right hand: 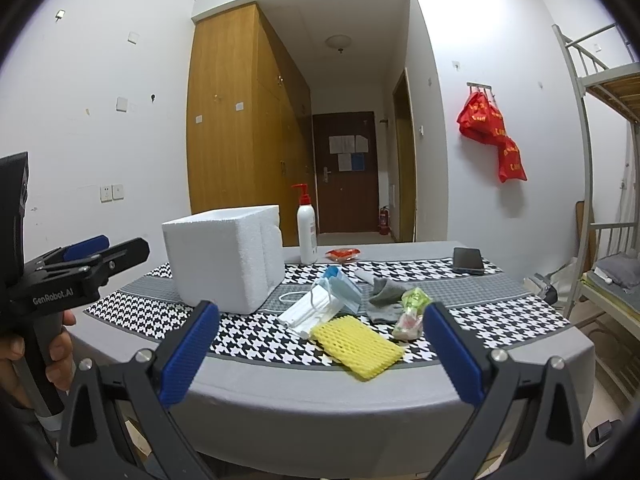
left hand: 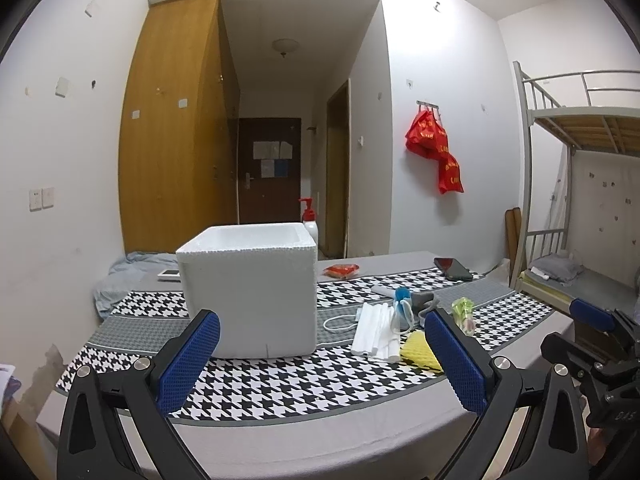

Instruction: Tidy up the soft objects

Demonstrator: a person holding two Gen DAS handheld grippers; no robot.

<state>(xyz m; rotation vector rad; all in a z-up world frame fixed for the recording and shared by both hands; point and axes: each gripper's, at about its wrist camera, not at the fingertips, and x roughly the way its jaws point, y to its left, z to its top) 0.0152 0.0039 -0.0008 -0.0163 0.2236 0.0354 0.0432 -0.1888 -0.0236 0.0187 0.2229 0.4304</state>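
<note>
A white foam box (left hand: 250, 292) (right hand: 224, 258) stands open-topped on the table. To its right lie soft items: a yellow foam net sleeve (right hand: 356, 346) (left hand: 420, 350), white and blue face masks (right hand: 324, 300) (left hand: 380, 332), a grey sock (right hand: 386, 296) and a green-and-clear plastic packet (right hand: 412, 312) (left hand: 462, 312). My left gripper (left hand: 320, 360) is open before the box, holding nothing. My right gripper (right hand: 322, 354) is open just short of the yellow sleeve, also holding nothing. The left gripper (right hand: 84, 256) shows at the left of the right wrist view, held by a hand (right hand: 36, 360).
A white pump bottle with a red top (right hand: 306, 232), a red packet (right hand: 342, 254) and a black phone (right hand: 467, 261) sit farther back. The table (right hand: 320, 392) has a grey and houndstooth cloth. A bunk bed (right hand: 600, 160) stands right, a wooden wardrobe (right hand: 236, 120) behind.
</note>
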